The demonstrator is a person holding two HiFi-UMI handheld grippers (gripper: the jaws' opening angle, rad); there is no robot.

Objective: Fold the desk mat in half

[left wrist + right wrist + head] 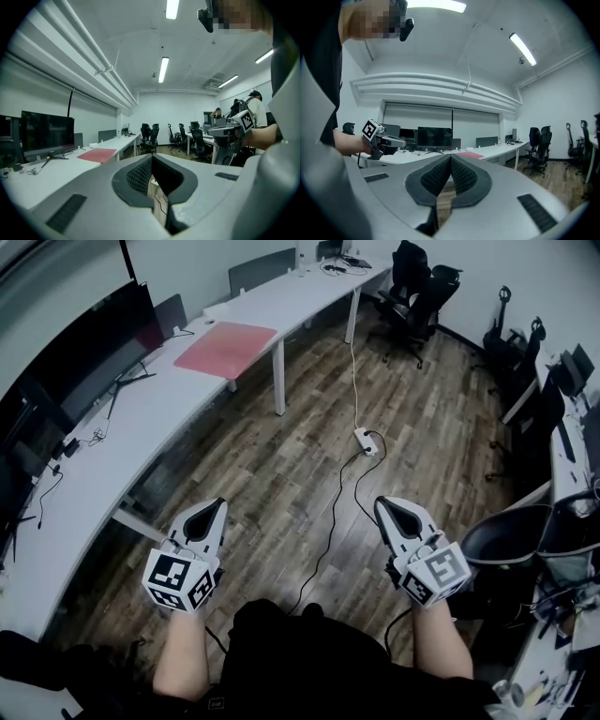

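A: Head view first: where's the desk mat [227, 349]?
B: Flat on the bench [141, 423], just beyond the monitor [94, 348]. Left tool [217, 505] and right tool [382, 505] hang well apart from that monitor.
A: Left gripper view?
B: Clenched, empty. The mat's a thin red strip right of the monitor.
A: Right gripper view?
B: Clenched too, nothing in it. The mat's a sliver, edges hard to make out.
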